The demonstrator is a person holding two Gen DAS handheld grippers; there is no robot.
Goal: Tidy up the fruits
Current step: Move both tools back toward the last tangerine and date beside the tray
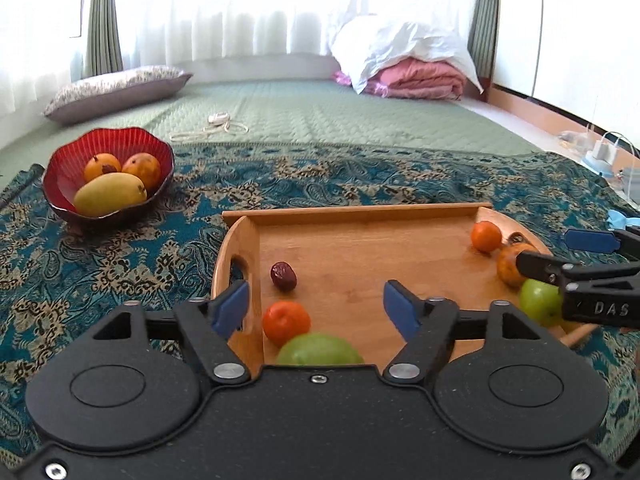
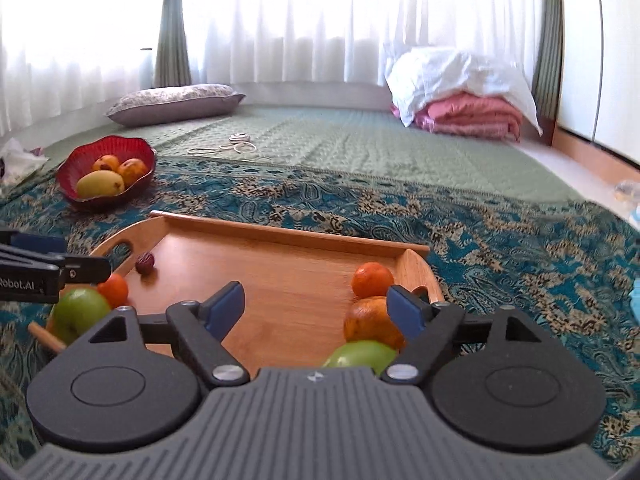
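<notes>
Now I see a wooden tray (image 1: 360, 216) with raised sides and a cut-out handle at each end, lying on a blue patterned cloth (image 1: 120, 260). My left gripper (image 1: 316, 306) hangs over the left end of the tray, its blue pads spread wide with nothing between them. Just under it sit a small orange (image 1: 286, 320) and a big green apple (image 1: 320, 350), close together, and a dark red wrinkly date (image 1: 283, 275) lies a bit farther in. My right gripper (image 2: 316, 306) is over the other end, also wide apart and holding nothing. Near it are a bright orange (image 2: 372, 279), a duller orange fruit (image 2: 370, 322) and another green apple (image 2: 362, 354) in a row. Off to the left, a red wavy bowl (image 1: 64, 160) holds a yellow mango (image 1: 110, 194) and two round orange fruits.
</notes>
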